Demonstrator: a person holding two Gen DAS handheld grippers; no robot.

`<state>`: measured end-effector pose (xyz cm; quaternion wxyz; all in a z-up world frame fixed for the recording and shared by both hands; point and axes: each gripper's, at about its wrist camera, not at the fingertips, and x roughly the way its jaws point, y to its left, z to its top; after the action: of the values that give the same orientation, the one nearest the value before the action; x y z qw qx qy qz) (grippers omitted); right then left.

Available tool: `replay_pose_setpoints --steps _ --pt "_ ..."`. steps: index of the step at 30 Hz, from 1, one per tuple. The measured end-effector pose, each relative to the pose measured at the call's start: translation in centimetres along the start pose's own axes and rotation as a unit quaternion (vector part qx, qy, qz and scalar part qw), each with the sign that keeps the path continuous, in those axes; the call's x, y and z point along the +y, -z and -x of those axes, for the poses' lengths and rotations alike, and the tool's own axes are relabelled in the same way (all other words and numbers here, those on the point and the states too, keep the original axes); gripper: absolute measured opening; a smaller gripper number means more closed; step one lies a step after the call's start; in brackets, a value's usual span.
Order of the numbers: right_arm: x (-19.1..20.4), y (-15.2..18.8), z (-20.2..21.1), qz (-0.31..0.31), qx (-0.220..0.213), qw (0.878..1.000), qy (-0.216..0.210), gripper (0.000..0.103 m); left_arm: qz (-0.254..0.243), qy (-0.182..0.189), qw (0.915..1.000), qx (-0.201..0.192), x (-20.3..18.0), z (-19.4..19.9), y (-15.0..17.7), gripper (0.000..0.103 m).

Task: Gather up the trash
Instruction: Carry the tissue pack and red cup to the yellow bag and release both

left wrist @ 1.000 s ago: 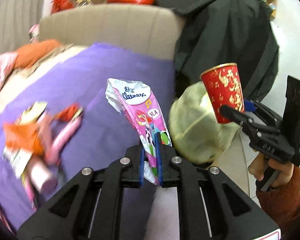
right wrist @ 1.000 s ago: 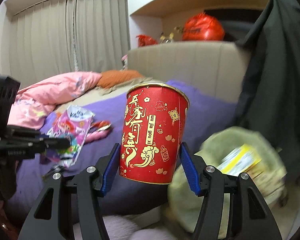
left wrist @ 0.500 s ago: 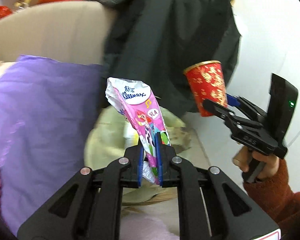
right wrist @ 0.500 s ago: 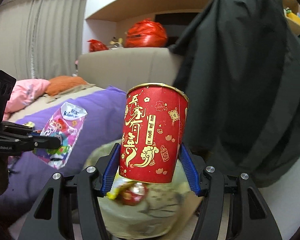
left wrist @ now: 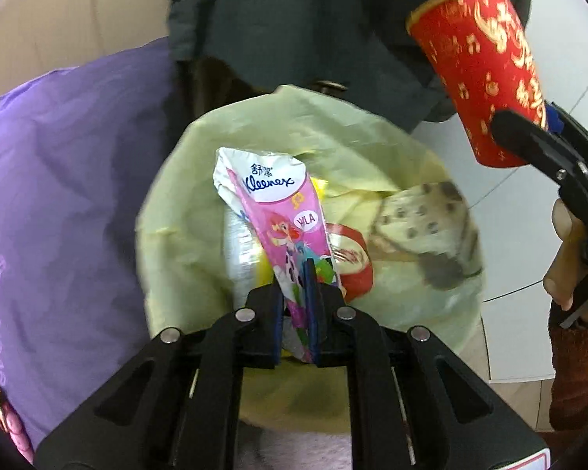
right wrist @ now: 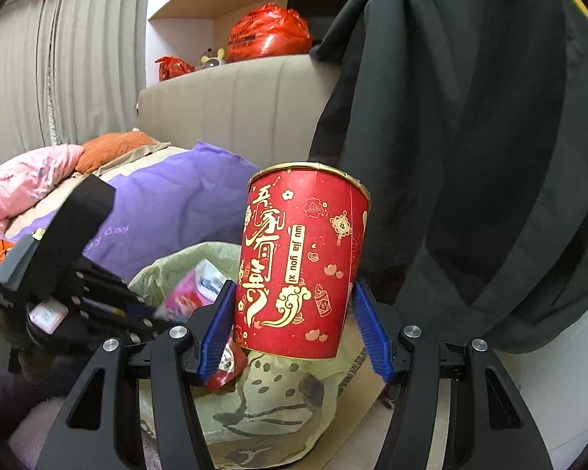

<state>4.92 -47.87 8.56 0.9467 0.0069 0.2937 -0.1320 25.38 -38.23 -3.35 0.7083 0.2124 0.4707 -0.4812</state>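
Note:
My left gripper (left wrist: 297, 274) is shut on a pink Kleenex tissue pack (left wrist: 272, 205) and holds it directly over the open mouth of a pale yellow-green trash bag (left wrist: 200, 180). The bag holds several pieces of trash, among them a red-rimmed cup (left wrist: 352, 262) and a spotted wrapper (left wrist: 423, 227). My right gripper (right wrist: 294, 325) is shut on a red paper cup with gold print (right wrist: 300, 258), upright, above the bag's right side (right wrist: 254, 411). The cup also shows in the left wrist view (left wrist: 486, 78), and the left gripper in the right wrist view (right wrist: 78, 293).
A purple bedcover (left wrist: 58, 196) lies left of the bag. A dark coat (right wrist: 470, 156) hangs behind and right of it. The beige headboard (right wrist: 231, 117) stands beyond, with red bags (right wrist: 270, 35) on a shelf. A pink quilt (right wrist: 19, 180) lies far left.
Both grippers have swung from the bed toward the trash bag. The tissue pack now hangs over the bag's mouth, and the red cup sits above the bag's right side. Both grips are unchanged.

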Motion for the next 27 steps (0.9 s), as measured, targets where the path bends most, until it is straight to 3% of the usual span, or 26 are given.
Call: replay_pose_setpoints --steps 5,14,18,22,27 --pt "1.6 0.5 -2.2 0.014 0.018 1.000 -0.022 0.056 0.009 0.017 0.9997 -0.015 1.2 1.6 1.3 0.008" --pt "2.8 1.4 -3.9 0.015 0.038 0.999 -0.014 0.056 0.029 0.060 0.9968 -0.045 1.9 3.2 2.2 0.010" --pt "2.7 1.6 -3.9 0.008 0.041 0.999 -0.005 0.058 0.055 0.100 0.9915 -0.063 2.6 4.4 2.4 0.035" --pt "3.3 1.8 -2.8 0.023 0.026 0.999 0.006 0.062 0.061 0.084 0.9912 -0.082 2.5 5.9 2.6 0.039" --pt "4.7 1.5 -1.6 0.025 0.020 0.999 0.006 0.062 0.090 0.029 0.9885 -0.119 3.1 8.3 4.3 0.039"
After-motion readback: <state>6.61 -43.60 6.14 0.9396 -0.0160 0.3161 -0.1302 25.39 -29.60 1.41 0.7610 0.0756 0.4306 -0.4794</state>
